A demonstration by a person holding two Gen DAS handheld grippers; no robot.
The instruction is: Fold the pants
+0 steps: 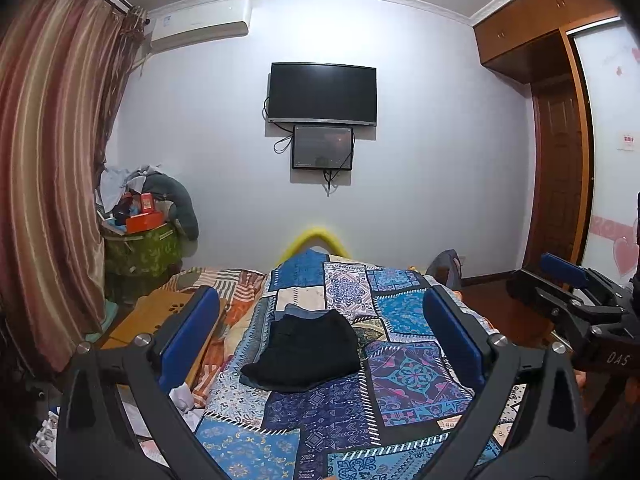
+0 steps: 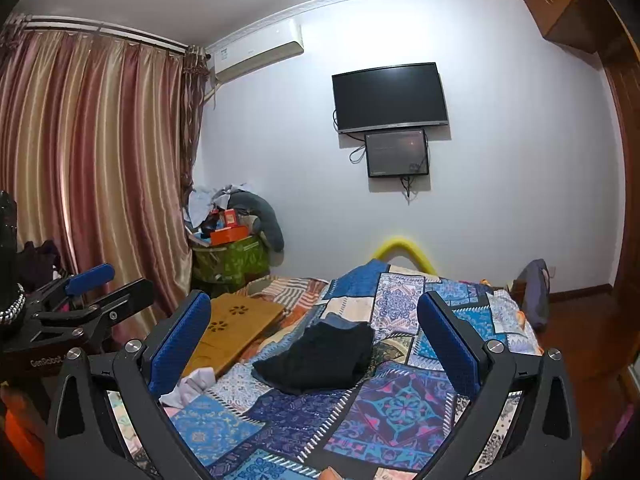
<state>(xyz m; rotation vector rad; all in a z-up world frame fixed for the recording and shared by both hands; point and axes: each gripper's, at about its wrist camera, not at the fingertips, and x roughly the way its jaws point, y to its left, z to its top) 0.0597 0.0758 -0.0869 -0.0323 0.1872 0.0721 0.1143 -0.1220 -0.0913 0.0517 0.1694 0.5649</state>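
Black pants (image 1: 304,354) lie folded in a compact bundle on the blue patchwork bedspread (image 1: 332,420), on top of a blue denim garment (image 1: 298,312). They also show in the right wrist view (image 2: 320,356). My left gripper (image 1: 324,336) is open and empty, held above the bed, with the pants framed between its blue pads. My right gripper (image 2: 316,340) is open and empty too, at about the same height. Each gripper appears in the other's view: the right one (image 1: 568,280) at the far right, the left one (image 2: 100,284) at the far left.
A wooden lap tray (image 2: 236,328) lies on the bed's left side beside a striped blanket. White cloth (image 2: 192,386) sits near the left edge. A cluttered green bin (image 2: 232,258) stands in the corner by the curtains. A bag (image 2: 534,292) is at the bed's far right.
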